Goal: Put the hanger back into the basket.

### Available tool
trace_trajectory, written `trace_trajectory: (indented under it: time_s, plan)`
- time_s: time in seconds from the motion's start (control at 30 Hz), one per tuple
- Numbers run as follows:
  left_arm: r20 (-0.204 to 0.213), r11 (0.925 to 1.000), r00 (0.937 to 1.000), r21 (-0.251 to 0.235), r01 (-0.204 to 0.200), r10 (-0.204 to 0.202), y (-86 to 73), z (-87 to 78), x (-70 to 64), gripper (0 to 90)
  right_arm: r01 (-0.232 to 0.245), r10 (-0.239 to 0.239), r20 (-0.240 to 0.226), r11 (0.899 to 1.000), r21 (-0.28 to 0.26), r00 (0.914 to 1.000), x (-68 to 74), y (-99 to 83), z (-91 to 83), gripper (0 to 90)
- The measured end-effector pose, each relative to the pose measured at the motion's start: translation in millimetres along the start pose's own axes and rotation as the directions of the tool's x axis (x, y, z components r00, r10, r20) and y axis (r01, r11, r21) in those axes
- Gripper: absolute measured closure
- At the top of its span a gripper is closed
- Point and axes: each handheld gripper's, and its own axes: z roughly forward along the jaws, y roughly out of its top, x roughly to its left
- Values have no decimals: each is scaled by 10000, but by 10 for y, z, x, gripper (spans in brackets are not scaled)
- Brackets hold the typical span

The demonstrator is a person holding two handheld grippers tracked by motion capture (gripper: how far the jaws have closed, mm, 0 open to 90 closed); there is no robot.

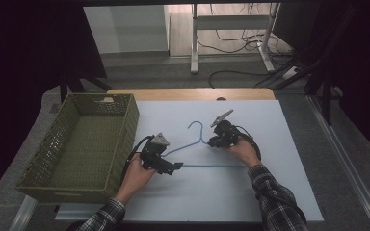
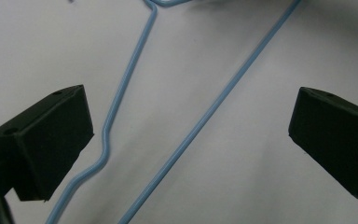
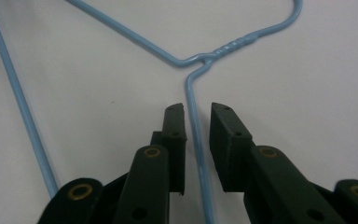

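The blue wire hanger [image 1: 207, 156] lies flat on the white table [image 1: 279, 192], long axis left-right; right gripper [image 3: 197, 110] straddles its shoulder wire, jaws narrowly apart, while left gripper [image 2: 191, 126] gapes wide over 2 wires.

We see a white worktop [image 1: 250, 192] carrying a blue hanger [image 1: 207, 154] near its middle and a green basket [image 1: 84, 144] at the left edge.

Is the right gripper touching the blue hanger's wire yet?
Apart. In the right gripper view, the hanger wire runs between the right gripper jaws, with white table showing on both sides of it.
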Motion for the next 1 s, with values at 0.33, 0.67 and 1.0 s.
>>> trace_trajectory:
  time_s: [0.33, 0.67, 1.0]
  plan:
    - [46, 9999, 9999, 100, 118, -118, -8, 48, 14, 0, 387, -384, -153, 9990, 234, 9991, -39, 18, 71, 857]
    - [86, 9996, 9996, 98, 261, -262, 6, 52, 31, 0, 1129, -1130, 169, 9936, 106, 9934, 25, 51, 13, 865]
    - [241, 9970, 9967, 121, 769, -772, 99, 69, 179, 14, 1400, -1395, 312, 9901, -122, 9897, 90, 69, -81, 866]
